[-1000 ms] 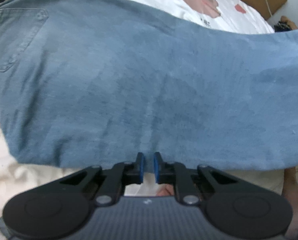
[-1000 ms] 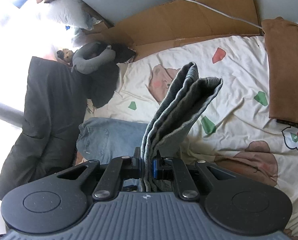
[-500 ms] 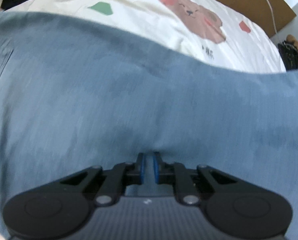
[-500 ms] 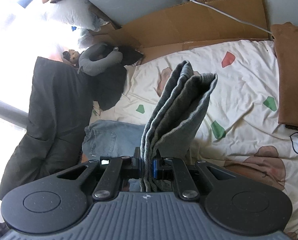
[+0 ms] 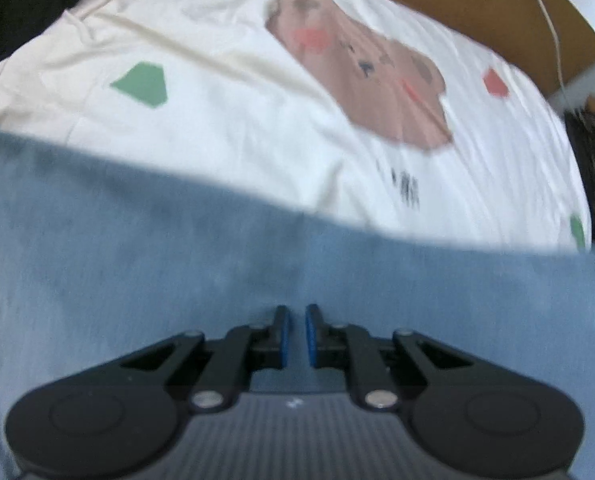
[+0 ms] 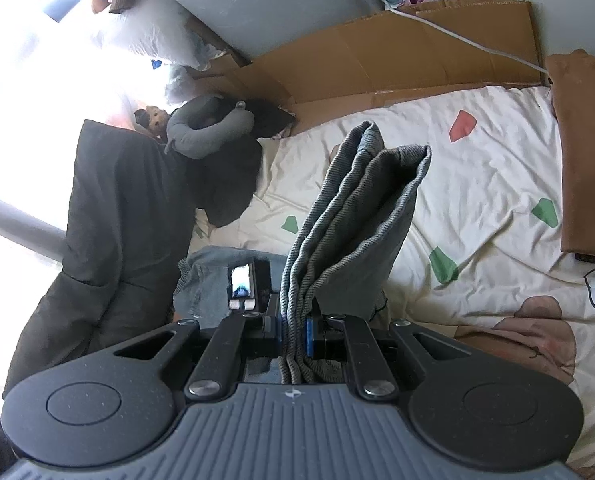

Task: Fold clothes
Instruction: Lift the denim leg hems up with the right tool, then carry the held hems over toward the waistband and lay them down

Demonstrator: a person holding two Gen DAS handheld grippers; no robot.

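While the left claw (image 5: 296,334) sits low in the middle of the left wrist view with its blue pads nearly together, the jeans (image 5: 137,264) fill the whole lower half of that frame, blurred, and run right up between and around the pads; the narrow gap looks filled with the same blue cloth, so the claw reads as clenched on the jeans. Above the denim edge the bed sheet (image 5: 233,128) shows, cream with a brown bear print in the upper middle, a green patch at upper left and a red one at upper right. Brown cardboard (image 5: 477,12) lies along the top right, with a thin white cable across it. In the right wrist view the right claw (image 6: 293,332) is at lower centre, clenched on a thick bunch of the jeans (image 6: 357,216): several grey-blue layers stand up out of it toward the middle of the frame, folded over at the top. At lower left of that bunch more denim lies on the sheet (image 6: 477,208), with the other tool's small lit screen over it. A dark garment (image 6: 109,220) drapes down the left side, a grey neck pillow (image 6: 209,132) rests above it, and a brown cloth (image 6: 585,152) lies along the right edge.
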